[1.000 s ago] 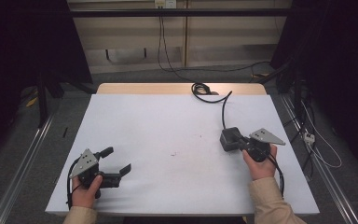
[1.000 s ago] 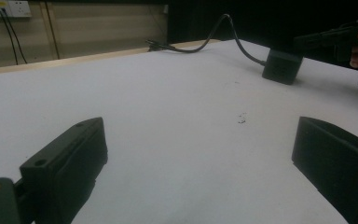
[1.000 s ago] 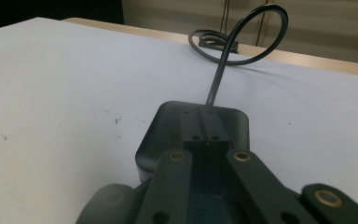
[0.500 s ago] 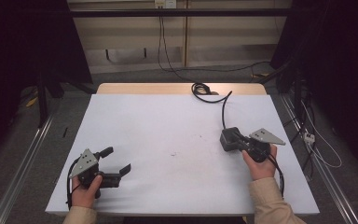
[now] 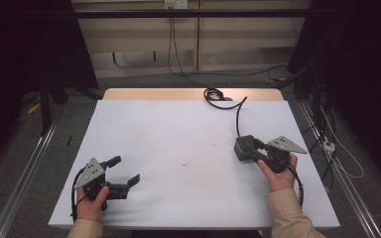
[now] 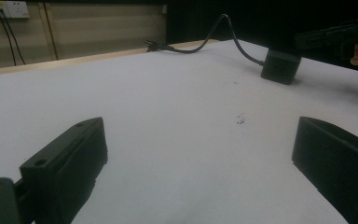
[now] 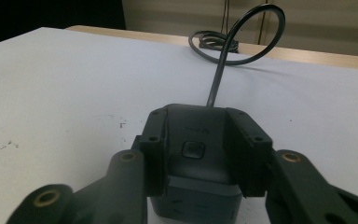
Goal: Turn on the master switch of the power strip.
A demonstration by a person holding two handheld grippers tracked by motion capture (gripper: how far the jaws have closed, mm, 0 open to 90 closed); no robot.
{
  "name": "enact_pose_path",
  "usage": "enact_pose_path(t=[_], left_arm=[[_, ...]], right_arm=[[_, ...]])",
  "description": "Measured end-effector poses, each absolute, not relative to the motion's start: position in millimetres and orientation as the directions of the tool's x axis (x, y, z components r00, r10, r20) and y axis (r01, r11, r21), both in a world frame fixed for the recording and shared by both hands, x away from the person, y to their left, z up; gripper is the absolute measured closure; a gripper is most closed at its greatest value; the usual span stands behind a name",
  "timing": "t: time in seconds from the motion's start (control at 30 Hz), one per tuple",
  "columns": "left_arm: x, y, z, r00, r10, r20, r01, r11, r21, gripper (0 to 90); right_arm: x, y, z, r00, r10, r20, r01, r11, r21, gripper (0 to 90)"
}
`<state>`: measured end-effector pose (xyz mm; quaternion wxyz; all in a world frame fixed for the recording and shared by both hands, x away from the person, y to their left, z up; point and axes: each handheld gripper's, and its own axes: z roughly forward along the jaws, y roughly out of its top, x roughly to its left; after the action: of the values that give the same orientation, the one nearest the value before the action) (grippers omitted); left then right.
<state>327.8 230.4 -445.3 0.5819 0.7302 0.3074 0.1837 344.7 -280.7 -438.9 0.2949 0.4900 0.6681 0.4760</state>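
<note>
A dark grey power adapter block [image 5: 244, 147] sits on the white table [image 5: 178, 129] at the right, its black cable [image 5: 238, 116] running back to a coil [image 5: 213, 94] at the far edge. My right gripper [image 5: 248, 148] is shut on the block [image 7: 193, 149], one jaw on each side of it; the cable [image 7: 219, 79] rises behind. My left gripper [image 5: 126, 171] rests near the front left corner, jaws wide apart with bare table between its fingers [image 6: 65, 158]. The left gripper view shows the block [image 6: 280, 66] far off at upper right.
Small dark specks [image 5: 184, 163] mark the table's middle. A wooden strip [image 5: 154, 94] edges the table's far side. Cables [image 5: 327, 144] lie on the floor to the right, and a metal rail [image 5: 25, 173] runs along the left.
</note>
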Motion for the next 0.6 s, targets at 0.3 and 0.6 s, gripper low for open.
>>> enact_pose_path(t=[0.3,0.6], left_arm=[[328.1,229.9,-445.5,0.743,0.662,-0.095,0.238,-0.13,0.962,2.9],[329.1,228.1,-445.4,0.748,0.658,-0.093,0.237,-0.134,0.962,2.9]], right_arm=[[344.9,-279.2,-438.0,-0.356,0.93,0.087,0.373,0.056,0.926,42.6],[344.2,-277.9,-437.7,-0.363,0.928,0.081,0.376,0.066,0.924,30.3]])
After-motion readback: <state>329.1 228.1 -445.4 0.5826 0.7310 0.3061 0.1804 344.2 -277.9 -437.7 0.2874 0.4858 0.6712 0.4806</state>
